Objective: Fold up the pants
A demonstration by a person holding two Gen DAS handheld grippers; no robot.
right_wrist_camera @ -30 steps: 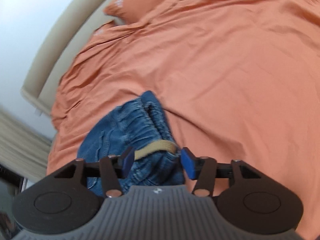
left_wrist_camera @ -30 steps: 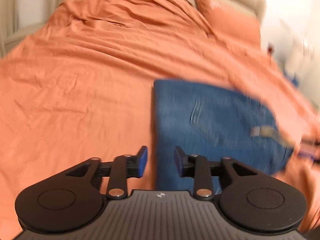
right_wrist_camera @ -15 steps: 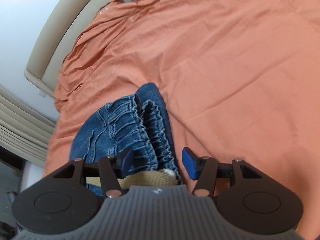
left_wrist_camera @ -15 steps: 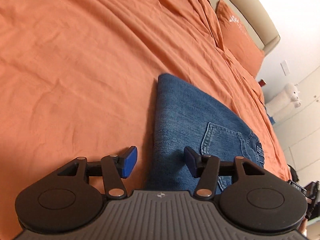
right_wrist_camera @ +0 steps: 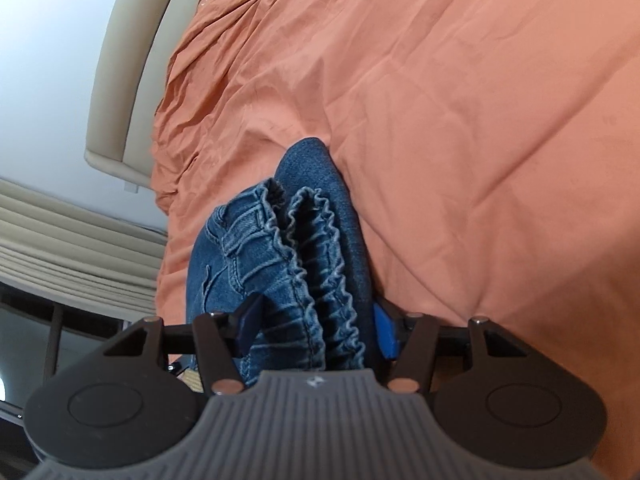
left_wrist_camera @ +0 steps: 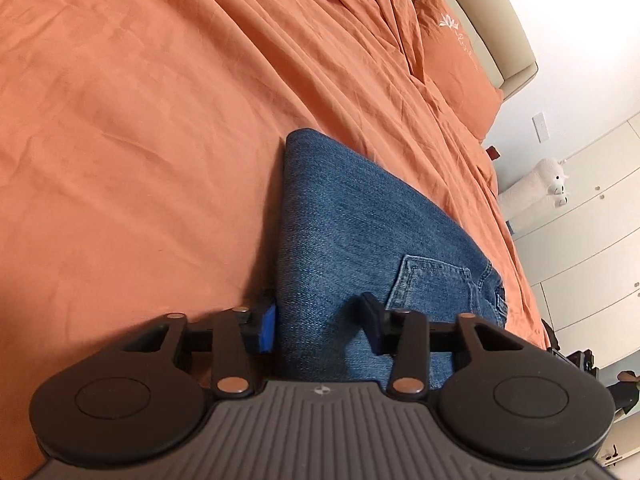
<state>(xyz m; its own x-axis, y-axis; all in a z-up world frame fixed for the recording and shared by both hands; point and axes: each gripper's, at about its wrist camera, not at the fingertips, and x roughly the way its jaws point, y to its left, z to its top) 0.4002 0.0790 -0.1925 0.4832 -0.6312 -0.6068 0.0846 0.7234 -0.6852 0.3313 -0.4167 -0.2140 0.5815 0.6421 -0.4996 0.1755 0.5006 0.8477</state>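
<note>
The bed (left_wrist_camera: 140,120), under its orange sheet, carries the pants (left_wrist_camera: 352,232): a folded denim stack that runs from each camera's bottom edge up toward 12 o'clock, long axis away from both tools. The left hand-held gripper (left_wrist_camera: 316,326) straddles the plain folded edge at 6 o'clock, one blue pad low at the denim's left side, the other on top by the back pocket (left_wrist_camera: 432,288). Its jaws have just been closing with the denim between them; whether they already pinch it I cannot tell. The right hand-held gripper (right_wrist_camera: 316,326) straddles the ruffled waistband (right_wrist_camera: 316,248) end the same way, its jaws standing apart either side of the two gathered layers; contact is again unclear. Both sit equally close, each at its own end, so I judge a joint lift comes next. The stack's near edge is hidden beneath both tool bodies, and the lower pads are partly buried.
</note>
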